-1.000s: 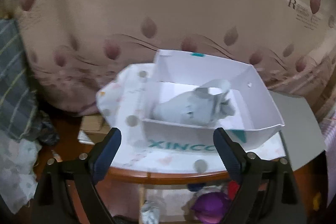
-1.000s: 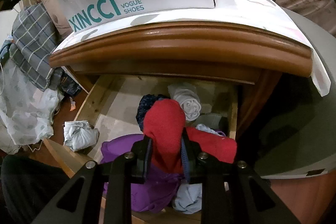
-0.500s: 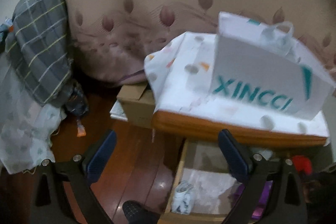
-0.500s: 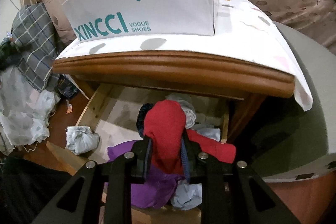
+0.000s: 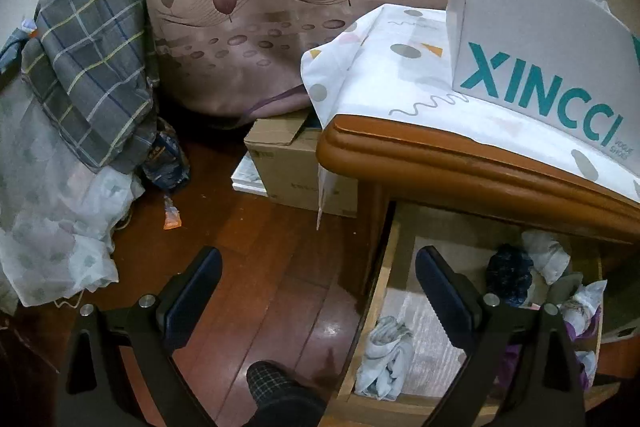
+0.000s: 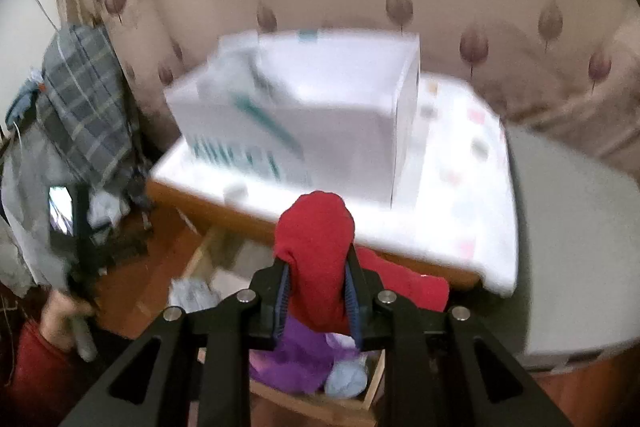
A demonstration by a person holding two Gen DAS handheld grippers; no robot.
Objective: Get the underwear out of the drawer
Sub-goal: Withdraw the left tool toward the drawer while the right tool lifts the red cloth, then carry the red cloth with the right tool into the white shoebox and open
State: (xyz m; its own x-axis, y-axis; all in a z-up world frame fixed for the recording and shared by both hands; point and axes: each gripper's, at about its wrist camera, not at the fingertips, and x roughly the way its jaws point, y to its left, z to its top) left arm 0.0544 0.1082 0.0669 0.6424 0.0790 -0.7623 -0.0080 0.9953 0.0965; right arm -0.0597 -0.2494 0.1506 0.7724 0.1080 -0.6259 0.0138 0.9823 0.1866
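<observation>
Underwear (image 6: 316,251), red, is pinched in the right gripper's (image 6: 316,291) narrow jaws above the open drawer (image 6: 280,393), its lower end hidden behind them. Left gripper (image 5: 318,285) jaws stand wide, empty, beside the drawer. Beyond the drawer, the shoebox (image 6: 296,131) on the worktop is blurred.

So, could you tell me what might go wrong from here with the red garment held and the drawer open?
1. The right gripper pinches only a fold of the red underwear; the rest trails right and could snag on the nightstand edge or slip free.
2. The purple garment lies right under it and may be dragged out too.
3. The open left gripper hangs over the drawer's side wall, so it could knock that.
</observation>
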